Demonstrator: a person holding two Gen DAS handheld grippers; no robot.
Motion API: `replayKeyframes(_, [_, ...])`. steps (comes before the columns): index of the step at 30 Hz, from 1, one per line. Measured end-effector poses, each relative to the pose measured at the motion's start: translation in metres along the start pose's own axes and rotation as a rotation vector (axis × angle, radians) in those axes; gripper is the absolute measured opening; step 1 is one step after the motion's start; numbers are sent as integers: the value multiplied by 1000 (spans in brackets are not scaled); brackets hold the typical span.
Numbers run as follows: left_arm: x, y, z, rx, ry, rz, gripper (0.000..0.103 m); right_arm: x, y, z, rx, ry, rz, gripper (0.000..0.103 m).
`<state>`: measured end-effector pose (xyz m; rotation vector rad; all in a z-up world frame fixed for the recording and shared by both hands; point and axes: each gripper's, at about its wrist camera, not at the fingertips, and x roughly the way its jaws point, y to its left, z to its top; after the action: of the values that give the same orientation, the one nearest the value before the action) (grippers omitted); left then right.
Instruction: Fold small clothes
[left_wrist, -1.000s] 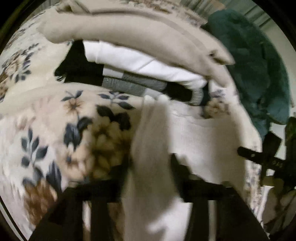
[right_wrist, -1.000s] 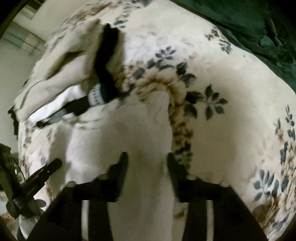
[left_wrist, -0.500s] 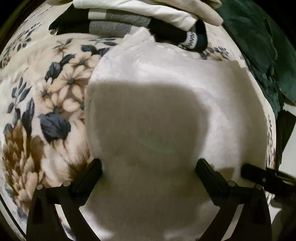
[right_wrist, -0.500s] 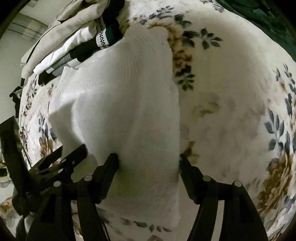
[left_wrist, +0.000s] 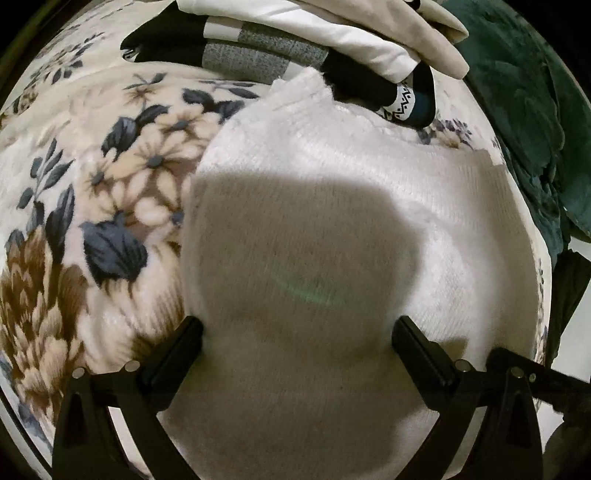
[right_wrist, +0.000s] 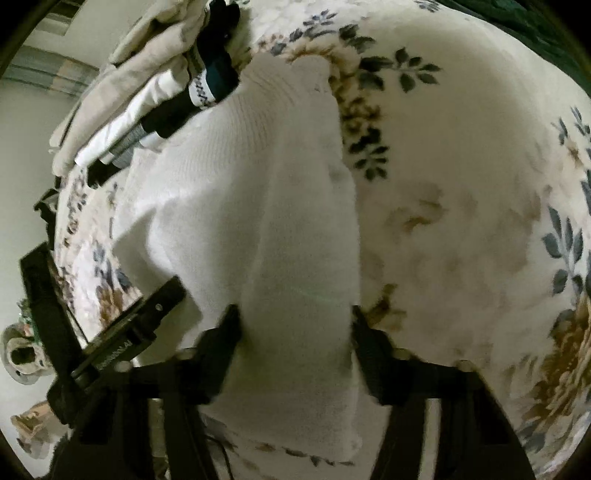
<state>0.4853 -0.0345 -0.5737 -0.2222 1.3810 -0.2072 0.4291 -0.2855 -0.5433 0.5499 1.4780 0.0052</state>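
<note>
White knit, soft and light (a sweater, it seems), is spread on the floral blanket just below the stack of folded clothes, straddled but ungripped by the wide-open left tool and right tool, and is best pinched at an edge.

Warm, dim indoor light falls from above; a broad soft-edged shadow darkens the middle of the white knitted garment in the left wrist view, with a faint green lens flare inside it; the cream floral fleece blanket looks slightly soft and smeared in the right wrist view; fisheye bending curves both pictures, whose corners fall to black; the dark green plush fabric sinks into murk.
</note>
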Motion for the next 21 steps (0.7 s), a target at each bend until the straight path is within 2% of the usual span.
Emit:
replayKeyframes(2, [1,-1,1,10,6,-8,103,-5,-6,0,36,-36,-27,20])
replayKeyframes(5, [-5,2,-3,35,11,-5,103,-2,-23,7,107,-33,-33,15])
replayKeyframes(9, [-5,3,-1,28,19,2,103,-3,-10,12,33,1,-35,16])
replayKeyframes(13, [-24,7,5,3,30,-29,103,-16,-12,23,49,40,40,30])
replayKeyframes(16, [-46,11,21,-14,-30,-78,103,-28,-21,43,69,-21,57,50])
replayKeyframes(18, [-45,14,42,-3,-50,-73,103,-28,-25,63,94,-47,79,51])
replayKeyframes(21, [-19,20,77,10,-22,-40,103,-10,-30,93,138,-34,128,52])
